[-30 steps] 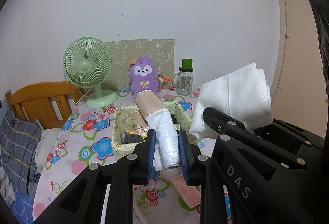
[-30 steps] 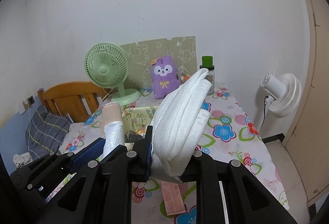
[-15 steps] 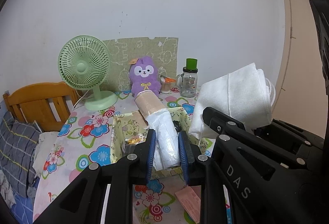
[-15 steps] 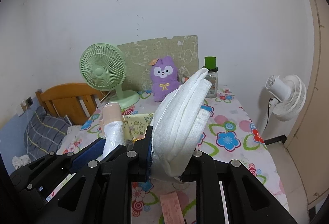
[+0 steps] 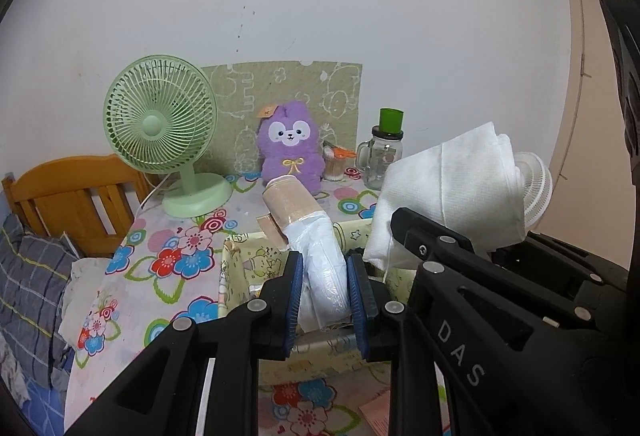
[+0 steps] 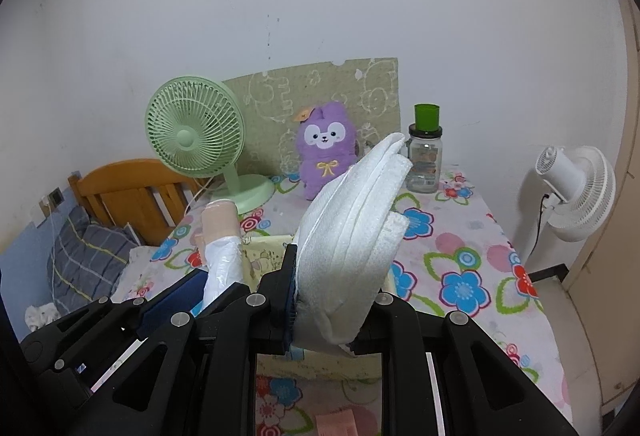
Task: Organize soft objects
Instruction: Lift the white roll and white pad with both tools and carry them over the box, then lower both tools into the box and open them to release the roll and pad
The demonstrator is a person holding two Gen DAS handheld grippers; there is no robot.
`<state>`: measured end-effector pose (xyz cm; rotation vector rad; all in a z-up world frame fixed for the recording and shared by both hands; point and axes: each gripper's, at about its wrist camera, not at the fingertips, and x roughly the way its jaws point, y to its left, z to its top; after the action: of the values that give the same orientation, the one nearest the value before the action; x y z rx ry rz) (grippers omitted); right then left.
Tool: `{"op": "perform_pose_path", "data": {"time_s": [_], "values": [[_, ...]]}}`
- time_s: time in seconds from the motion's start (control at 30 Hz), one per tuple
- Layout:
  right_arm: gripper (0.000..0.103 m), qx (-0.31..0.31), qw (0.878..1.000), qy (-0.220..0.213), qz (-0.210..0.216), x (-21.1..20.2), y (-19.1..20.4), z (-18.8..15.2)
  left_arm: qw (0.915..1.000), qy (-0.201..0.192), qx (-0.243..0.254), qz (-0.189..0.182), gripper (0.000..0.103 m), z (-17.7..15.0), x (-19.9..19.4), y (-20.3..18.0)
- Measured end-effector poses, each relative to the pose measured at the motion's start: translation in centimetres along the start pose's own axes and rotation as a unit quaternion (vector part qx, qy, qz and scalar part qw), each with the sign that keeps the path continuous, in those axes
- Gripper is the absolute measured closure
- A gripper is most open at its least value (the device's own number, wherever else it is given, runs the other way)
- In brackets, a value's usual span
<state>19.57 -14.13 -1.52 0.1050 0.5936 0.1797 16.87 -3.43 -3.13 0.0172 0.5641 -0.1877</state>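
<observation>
My left gripper (image 5: 325, 292) is shut on a roll wrapped in white plastic with a tan end (image 5: 316, 244), held over a pale yellow fabric box (image 5: 236, 264) on the flowered table. The roll also shows in the right wrist view (image 6: 222, 256). My right gripper (image 6: 326, 300) is shut on a folded white towel (image 6: 352, 232), held above the same box (image 6: 260, 252). The towel shows in the left wrist view (image 5: 452, 196) to the right of the roll. A purple plush toy (image 5: 290, 148) sits upright at the back of the table.
A green desk fan (image 5: 164, 132) stands back left, a glass jar with a green lid (image 5: 384, 152) back right. A patterned board (image 5: 344, 92) leans on the wall. A wooden bed headboard (image 5: 68, 192) is left of the table, a white floor fan (image 6: 572, 188) right.
Both grippers have moved forward toward the back of the table with their loads. The box now lies right beneath them, and the pink card on the table has slid to the bottom edge.
</observation>
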Motion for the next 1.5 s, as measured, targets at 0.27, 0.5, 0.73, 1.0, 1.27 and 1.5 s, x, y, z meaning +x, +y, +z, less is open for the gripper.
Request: {"op": "perform_pose_path", "data": {"time_s": [0.27,0.5,0.73,1.0,1.27,1.5], "values": [[0.081,-0.002,1.000,0.018,0.005,3.6,0.1,0.7,0.9998,0.018,-0.006,-0.002,0.082,0.5,3.2,1.3],[0.081,0.002,0.999,0.041,0.008,6.8,-0.2,0.6,0.9992,0.040,-0.008,-0.005,0.081,0.4,6.0,2.1],[0.081,0.004,0.998,0.068,0.011,9.4,-0.4,-0.1,0.9978,0.066,-0.010,-0.006,0.080,-0.3,8.3,2.7],[0.080,0.006,0.995,0.094,0.014,11.5,-0.3,-0.8,0.9960,0.089,-0.012,-0.005,0.076,-0.9,9.7,3.3],[0.068,-0.007,0.993,0.112,0.022,12.5,0.4,-1.3,0.9948,0.100,-0.016,-0.004,0.049,-1.5,10.3,3.9],[0.027,-0.020,0.995,0.101,0.012,12.0,0.6,-1.4,0.9950,0.098,-0.014,-0.004,0.032,-1.5,10.0,3.8]]}}
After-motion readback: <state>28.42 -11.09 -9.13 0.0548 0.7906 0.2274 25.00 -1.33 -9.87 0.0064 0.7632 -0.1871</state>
